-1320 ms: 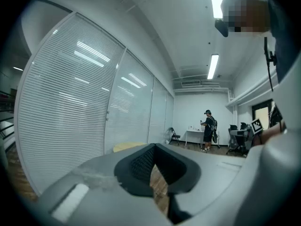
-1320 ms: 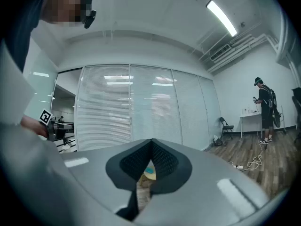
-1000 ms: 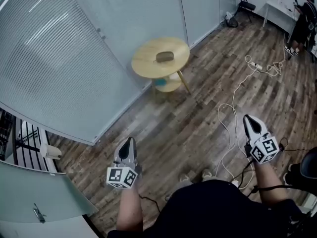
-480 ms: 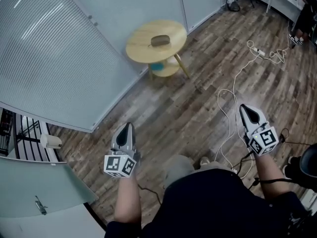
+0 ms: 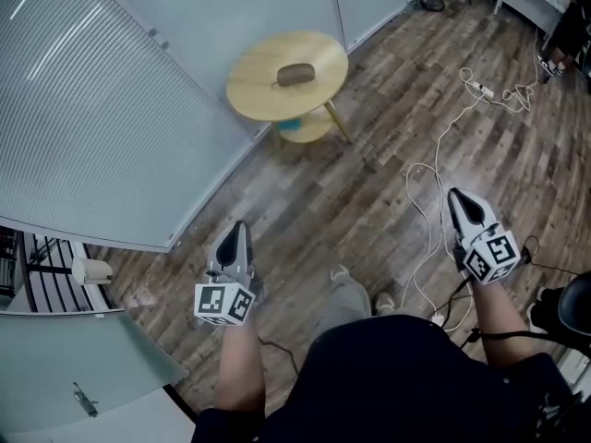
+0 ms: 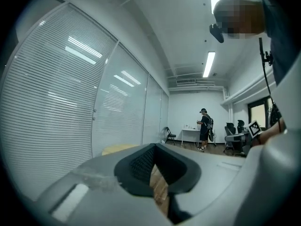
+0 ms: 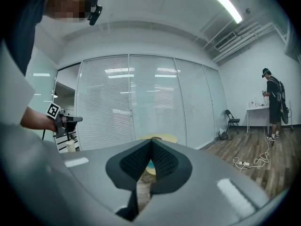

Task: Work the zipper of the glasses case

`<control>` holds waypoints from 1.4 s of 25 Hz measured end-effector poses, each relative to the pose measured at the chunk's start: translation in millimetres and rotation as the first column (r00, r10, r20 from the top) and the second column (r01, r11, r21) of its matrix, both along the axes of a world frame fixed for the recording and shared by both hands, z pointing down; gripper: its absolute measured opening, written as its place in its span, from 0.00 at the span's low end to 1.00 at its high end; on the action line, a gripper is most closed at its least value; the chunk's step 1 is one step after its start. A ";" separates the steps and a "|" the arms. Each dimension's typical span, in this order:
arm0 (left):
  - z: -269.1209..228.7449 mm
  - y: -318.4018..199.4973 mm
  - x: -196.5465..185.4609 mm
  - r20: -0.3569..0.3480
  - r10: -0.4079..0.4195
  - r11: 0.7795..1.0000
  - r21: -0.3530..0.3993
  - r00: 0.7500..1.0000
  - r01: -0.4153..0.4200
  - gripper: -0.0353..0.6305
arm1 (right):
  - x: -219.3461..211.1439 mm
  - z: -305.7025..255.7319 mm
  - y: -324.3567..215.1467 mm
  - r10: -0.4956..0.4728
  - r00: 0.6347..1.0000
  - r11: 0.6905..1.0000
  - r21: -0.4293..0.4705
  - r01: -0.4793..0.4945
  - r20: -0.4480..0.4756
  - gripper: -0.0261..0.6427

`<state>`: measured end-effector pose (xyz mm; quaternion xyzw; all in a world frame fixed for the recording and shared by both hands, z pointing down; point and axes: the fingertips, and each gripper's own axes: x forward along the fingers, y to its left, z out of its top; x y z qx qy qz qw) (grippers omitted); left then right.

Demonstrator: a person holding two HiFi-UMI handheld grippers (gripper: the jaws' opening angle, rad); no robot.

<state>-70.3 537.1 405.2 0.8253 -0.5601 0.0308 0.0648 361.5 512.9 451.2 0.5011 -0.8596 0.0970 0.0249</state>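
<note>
Brown glasses case (image 5: 295,74) untouched on table (image 5: 259,98); zipper work unstarted; left gripper (image 5: 239,233), right gripper (image 5: 459,201) far off (both closed, empty).

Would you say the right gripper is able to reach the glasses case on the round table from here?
Probably not yet: the glasses case lies on the round table, far beyond the shut, empty right gripper. Only floor and a cable lie between, so stepping closer should do.

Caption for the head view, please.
Left gripper and right gripper, shut and empty, far from the glasses case on the round table.
</note>
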 end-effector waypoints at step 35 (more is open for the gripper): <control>11.8 -321.8 -70.7 -0.003 0.041 0.999 -0.007 0.999 -0.041 0.06 | -133.3 -13.4 -329.6 -0.123 0.992 0.992 0.004 0.122 0.011 0.05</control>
